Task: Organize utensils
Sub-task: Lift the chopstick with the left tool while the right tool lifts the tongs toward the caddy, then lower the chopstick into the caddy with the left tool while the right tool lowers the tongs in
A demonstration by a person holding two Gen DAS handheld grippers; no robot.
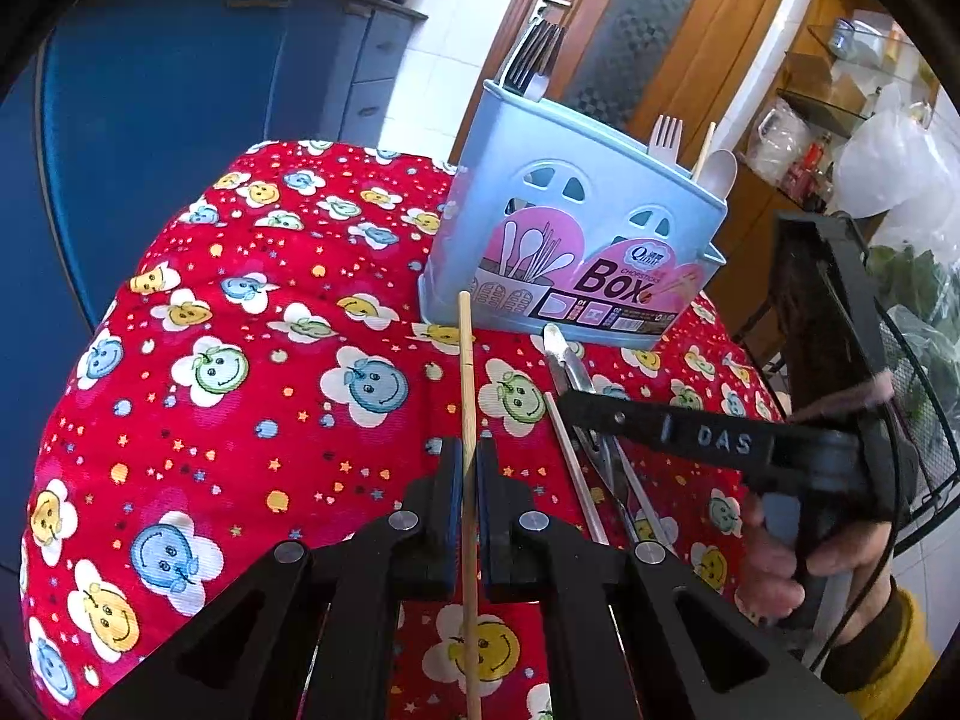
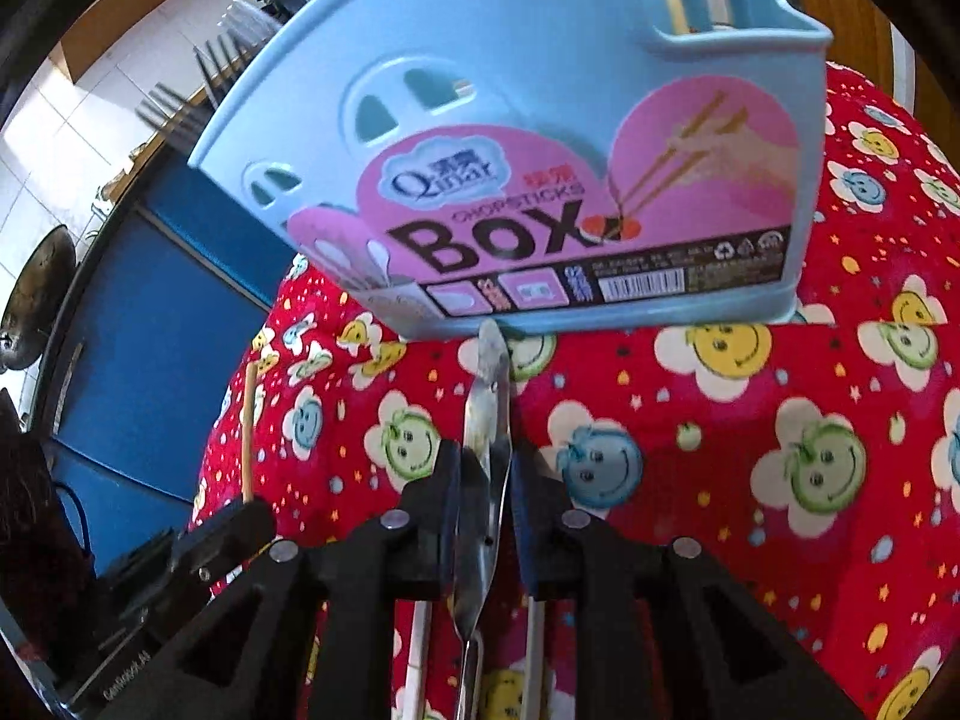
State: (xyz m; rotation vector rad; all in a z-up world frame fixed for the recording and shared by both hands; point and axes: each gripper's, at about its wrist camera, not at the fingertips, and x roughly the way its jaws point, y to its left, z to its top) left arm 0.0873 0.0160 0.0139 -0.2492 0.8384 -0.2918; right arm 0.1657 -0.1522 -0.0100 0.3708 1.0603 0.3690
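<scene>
Chopstick point(image 1: 467, 396) sat clamped in our left hand-held gripper point(image 1: 471, 468); our right point(image 2: 485, 468) pinched metal tongs point(image 2: 487, 420), which could slip nearing the box point(image 2: 540, 138).

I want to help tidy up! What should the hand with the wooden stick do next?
Probably lift the chopstick toward the blue box. The left gripper already pinches it, the box stands just ahead, and another chopstick sits in its right compartment.
</scene>
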